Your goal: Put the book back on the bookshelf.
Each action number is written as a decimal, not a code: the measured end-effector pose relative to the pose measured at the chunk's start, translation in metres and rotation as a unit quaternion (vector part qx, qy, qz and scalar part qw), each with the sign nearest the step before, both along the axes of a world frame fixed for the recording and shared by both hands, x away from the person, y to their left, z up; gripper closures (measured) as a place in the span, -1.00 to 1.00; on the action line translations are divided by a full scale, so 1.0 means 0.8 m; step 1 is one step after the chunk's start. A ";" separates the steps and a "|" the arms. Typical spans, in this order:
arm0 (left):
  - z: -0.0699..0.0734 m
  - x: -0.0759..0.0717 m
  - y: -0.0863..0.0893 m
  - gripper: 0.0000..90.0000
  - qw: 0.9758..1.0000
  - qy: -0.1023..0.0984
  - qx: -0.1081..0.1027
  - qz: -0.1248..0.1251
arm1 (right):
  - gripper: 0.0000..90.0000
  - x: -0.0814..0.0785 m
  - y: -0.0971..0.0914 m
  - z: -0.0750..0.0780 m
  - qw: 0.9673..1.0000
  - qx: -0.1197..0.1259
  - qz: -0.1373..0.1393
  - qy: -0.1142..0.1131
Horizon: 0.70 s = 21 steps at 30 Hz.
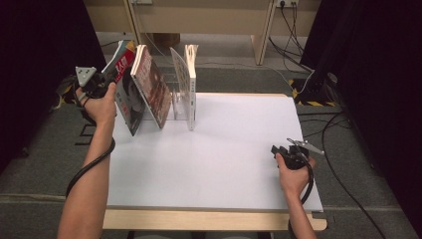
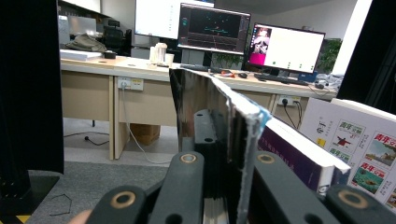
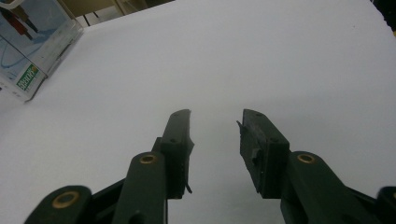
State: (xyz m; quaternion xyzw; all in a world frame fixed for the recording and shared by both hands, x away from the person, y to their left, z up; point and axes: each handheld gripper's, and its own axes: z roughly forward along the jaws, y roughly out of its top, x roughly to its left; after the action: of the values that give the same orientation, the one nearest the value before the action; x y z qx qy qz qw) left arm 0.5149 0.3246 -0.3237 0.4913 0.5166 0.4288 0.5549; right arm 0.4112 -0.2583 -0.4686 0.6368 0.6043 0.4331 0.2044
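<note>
The left claw grips a magazine by its top, at the bench's far-left rack. The right claw idles, jaws apart. Next, probably seating it upright.

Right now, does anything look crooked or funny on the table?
Yes. The two magazines on the left lean over instead of standing straight, and the left gripper is clamped on the outer one's top edge.
</note>
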 end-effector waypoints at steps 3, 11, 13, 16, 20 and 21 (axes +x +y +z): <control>0.001 0.002 -0.001 0.92 1.000 0.001 0.001 0.001 | 0.41 0.000 -0.001 0.000 1.000 -0.001 -0.002 -0.001; 0.001 0.009 -0.004 0.92 1.000 0.003 -0.003 0.005 | 0.41 -0.001 -0.002 0.001 1.000 0.000 -0.001 -0.002; 0.001 0.009 -0.005 0.92 1.000 0.003 -0.002 0.005 | 0.41 -0.001 -0.003 0.001 1.000 0.000 -0.001 -0.003; 0.001 0.010 -0.005 0.91 1.000 0.000 -0.002 0.009 | 0.41 -0.001 -0.004 0.001 1.000 0.001 -0.003 -0.002; -0.001 0.015 -0.004 0.91 1.000 -0.002 -0.001 0.014 | 0.41 -0.001 -0.006 0.000 1.000 -0.002 -0.002 -0.003; -0.001 0.015 -0.004 0.91 1.000 -0.002 -0.001 0.014 | 0.41 0.000 -0.006 0.000 1.000 -0.002 -0.002 -0.004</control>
State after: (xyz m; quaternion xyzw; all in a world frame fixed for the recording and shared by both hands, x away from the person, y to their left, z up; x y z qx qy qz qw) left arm 0.5268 0.3214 -0.3248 0.4824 0.5230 0.4370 0.5502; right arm 0.4109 -0.2627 -0.4684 0.6361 0.6026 0.4343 0.2089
